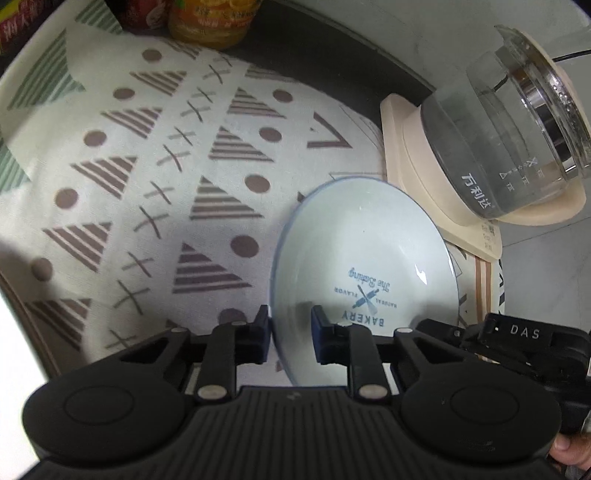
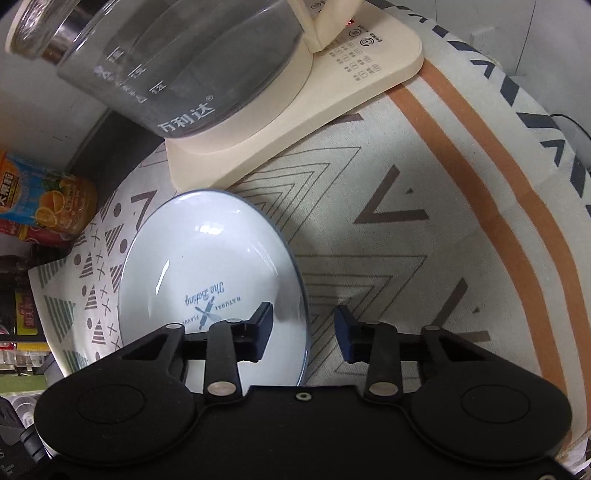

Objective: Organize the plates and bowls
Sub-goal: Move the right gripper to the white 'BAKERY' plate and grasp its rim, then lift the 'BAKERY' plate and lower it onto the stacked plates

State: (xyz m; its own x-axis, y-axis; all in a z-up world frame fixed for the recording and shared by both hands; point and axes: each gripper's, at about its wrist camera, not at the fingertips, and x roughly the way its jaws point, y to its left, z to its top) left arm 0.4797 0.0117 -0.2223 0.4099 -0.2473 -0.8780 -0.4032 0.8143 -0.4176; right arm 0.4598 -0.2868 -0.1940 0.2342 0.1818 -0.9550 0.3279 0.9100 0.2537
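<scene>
The left claw (image 1: pixel 290 334) straddles the near left rim of a pale blue plate (image 1: pixel 369 258), one finger outside the edge and the other over the plate's inner face, the gap between them narrow; whether the pads actually press the rim cannot be told. The right claw (image 2: pixel 304 332) stands wide around the plate's (image 2: pixel 207 266) opposite rim, its left finger above the glazed surface and its right finger over the cloth, neither plainly touching.

The plate is round, shallow and glossy, with a thin darker blue edge line and window glare on its glaze. Blue lettering at its centre reads "The Baking", "Natural Flavor" and, in the left wrist view, "Bakery", around a crossed rolling pin and whisk emblem. It lies flat on the patterned tablecloth (image 1: pixel 147 184) covering the table.

In the left wrist view, a glass kettle (image 1: pixel 509 129) sits on a cream base (image 1: pixel 402 147) at 1 o'clock from the plate, the base's corner just beside the plate's far rim. An orange drink bottle (image 1: pixel 210 22) stands at 11 o'clock, well apart, by the far edge of the cloth. In the right wrist view the kettle (image 2: pixel 166 62) looms at 12 o'clock and the bottle (image 2: pixel 44 195) at 10 o'clock. An orange band (image 2: pixel 480 184) curves across the cloth at 2 o'clock.
</scene>
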